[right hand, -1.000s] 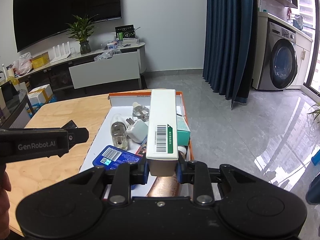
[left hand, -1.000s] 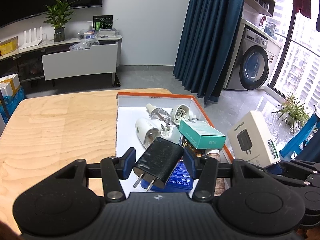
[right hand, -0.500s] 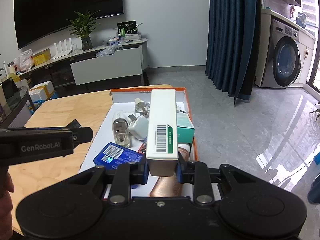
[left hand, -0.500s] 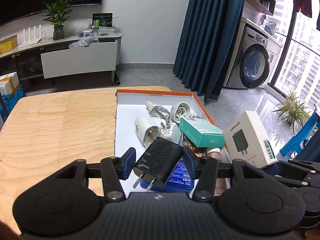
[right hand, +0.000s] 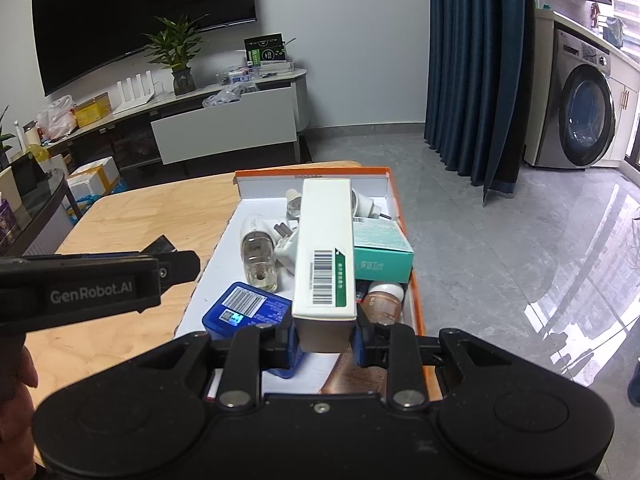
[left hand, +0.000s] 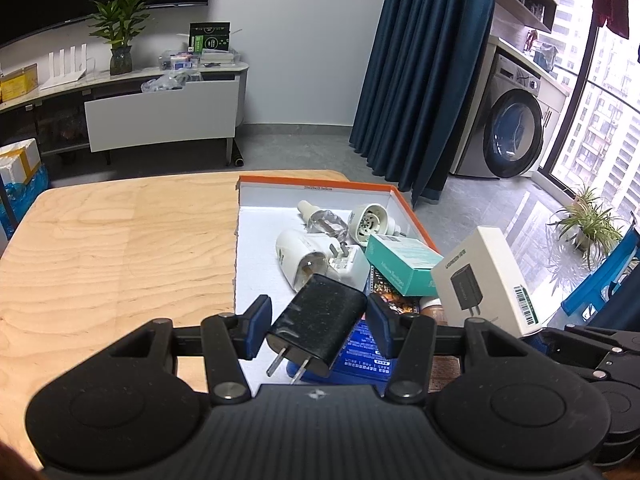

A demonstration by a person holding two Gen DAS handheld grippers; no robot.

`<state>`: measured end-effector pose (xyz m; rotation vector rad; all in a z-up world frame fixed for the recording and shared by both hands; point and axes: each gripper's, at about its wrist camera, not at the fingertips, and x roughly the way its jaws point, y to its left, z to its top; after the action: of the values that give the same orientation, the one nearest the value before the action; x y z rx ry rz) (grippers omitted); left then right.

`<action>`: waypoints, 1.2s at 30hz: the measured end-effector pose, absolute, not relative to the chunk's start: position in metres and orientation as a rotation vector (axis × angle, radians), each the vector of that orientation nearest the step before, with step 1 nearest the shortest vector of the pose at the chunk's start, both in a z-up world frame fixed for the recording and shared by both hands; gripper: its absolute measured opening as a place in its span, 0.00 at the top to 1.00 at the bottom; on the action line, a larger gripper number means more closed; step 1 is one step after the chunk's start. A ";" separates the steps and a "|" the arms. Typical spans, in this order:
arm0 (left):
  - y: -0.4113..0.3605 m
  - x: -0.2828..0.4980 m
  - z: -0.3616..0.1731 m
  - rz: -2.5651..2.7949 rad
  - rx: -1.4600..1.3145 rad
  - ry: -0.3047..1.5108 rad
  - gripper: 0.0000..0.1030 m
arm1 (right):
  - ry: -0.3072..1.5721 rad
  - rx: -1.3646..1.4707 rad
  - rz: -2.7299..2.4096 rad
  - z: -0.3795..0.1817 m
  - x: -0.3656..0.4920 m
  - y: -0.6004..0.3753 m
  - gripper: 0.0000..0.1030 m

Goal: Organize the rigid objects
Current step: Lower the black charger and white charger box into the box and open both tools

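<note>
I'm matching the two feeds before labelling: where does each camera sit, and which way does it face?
Left wrist: on the left gripper, facing down over the orange-rimmed box; its fingers clamp a black charger.
Right wrist: on the right gripper, facing the same box; it grips a white carton; the left gripper and a hand show.
Shared: box, teal box.

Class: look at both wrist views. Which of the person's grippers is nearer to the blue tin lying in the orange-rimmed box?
Left. The left gripper, holding the black charger, hangs directly over the blue tin. The right gripper, holding the white box, is beside it.
</note>
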<state>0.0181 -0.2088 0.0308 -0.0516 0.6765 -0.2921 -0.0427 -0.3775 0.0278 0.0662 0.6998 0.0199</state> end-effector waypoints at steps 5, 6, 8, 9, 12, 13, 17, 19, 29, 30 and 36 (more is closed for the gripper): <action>-0.208 0.020 0.029 -0.287 -0.053 0.682 0.49 | 0.714 0.100 0.065 0.026 -0.038 -0.377 0.69; -0.208 0.021 0.029 -0.286 -0.053 0.684 0.49 | 0.728 0.132 0.083 0.025 -0.035 -0.379 0.68; -0.207 0.022 0.028 -0.286 -0.053 0.687 0.49 | 0.744 0.167 0.053 0.022 -0.032 -0.385 0.38; -0.206 0.022 0.028 -0.286 -0.051 0.688 0.49 | 0.742 0.152 0.010 0.022 -0.031 -0.387 0.29; -0.206 0.023 0.028 -0.286 -0.051 0.689 0.49 | 0.733 0.151 -0.040 0.020 -0.032 -0.397 0.27; -0.206 0.024 0.027 -0.287 -0.051 0.692 0.49 | 0.732 0.150 -0.055 0.020 -0.033 -0.400 0.27; -0.209 0.026 0.025 -0.296 -0.047 0.700 0.49 | 0.707 0.095 -0.113 0.022 -0.038 -0.404 0.27; -0.212 0.027 0.024 -0.308 -0.051 0.705 0.49 | 0.683 0.116 -0.119 0.026 -0.042 -0.408 0.27; -0.234 0.028 0.020 -0.336 -0.029 0.722 0.49 | 0.636 0.051 -0.176 0.039 -0.048 -0.404 0.24; -0.236 0.030 0.019 -0.336 -0.030 0.728 0.50 | 0.637 0.051 -0.182 0.038 -0.049 -0.404 0.24; -0.250 0.037 0.014 -0.359 -0.015 0.745 0.43 | 0.646 0.073 -0.178 0.038 -0.056 -0.404 0.23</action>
<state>0.0370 -0.2505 0.0137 -0.0150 0.7452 -0.3589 -0.0558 -0.4041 0.0385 0.0727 0.6464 -0.1782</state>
